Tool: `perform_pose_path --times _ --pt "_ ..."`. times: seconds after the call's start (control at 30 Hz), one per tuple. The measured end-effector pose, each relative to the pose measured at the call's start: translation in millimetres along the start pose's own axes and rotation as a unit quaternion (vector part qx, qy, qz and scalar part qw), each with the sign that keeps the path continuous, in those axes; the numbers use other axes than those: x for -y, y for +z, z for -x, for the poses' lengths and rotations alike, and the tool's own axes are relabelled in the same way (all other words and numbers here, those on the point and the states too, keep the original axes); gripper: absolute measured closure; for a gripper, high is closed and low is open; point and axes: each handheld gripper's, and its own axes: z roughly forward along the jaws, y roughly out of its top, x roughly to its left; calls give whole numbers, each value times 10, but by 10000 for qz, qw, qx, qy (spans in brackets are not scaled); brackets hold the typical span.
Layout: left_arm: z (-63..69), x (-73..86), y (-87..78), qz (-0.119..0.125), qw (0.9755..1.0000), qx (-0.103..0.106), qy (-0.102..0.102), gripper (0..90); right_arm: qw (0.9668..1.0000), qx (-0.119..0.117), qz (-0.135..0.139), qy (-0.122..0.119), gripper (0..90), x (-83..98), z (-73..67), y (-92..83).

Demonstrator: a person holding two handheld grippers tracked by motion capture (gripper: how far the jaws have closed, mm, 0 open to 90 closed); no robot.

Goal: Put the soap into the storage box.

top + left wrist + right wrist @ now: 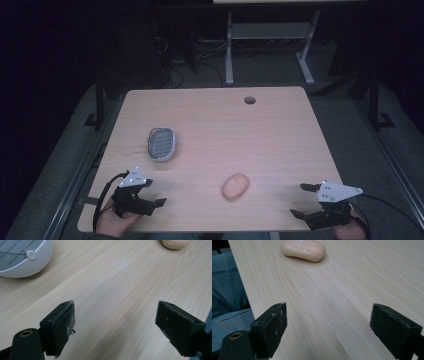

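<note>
Altogether, one table (280,130), one soap dish (161,144), one bar of soap (235,186) and two sets of tongs make up the scene. Largest is the table, a pale wood-grain top with rounded corners and a small round hole near its far edge, carrying everything else. Next come the left tongs (156,192) and the right tongs (298,200), both held low at the near edge, each with two black block-shaped jaws whose pads look worn and scuffed; both sets stand wide open with nothing but bare wood between the jaws. Each carries a grey three-cornered plate on top. The soap dish, an oval white shell with a ribbed grey insert, lies ahead of the left tongs, near them but apart, and appears at the upper left corner of the left gripper view (22,257). Smallest is the bar of soap, a smooth, rounded, peach-coloured oval lying flat between the two sets of tongs, somewhat nearer the right tongs' reach and touching neither; it sits ahead of those jaws in the right gripper view (303,250).
</note>
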Motion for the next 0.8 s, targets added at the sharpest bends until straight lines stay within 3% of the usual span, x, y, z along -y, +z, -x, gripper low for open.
perform_pose_path --times 0.2,0.8 --pt "69 -68 41 -147 9998 13 124 155 10000 23 57 21 138 11 -3 -27" --pt "199 -374 69 -114 9990 155 406 157 9999 51 85 13 138 11 -7 -48"
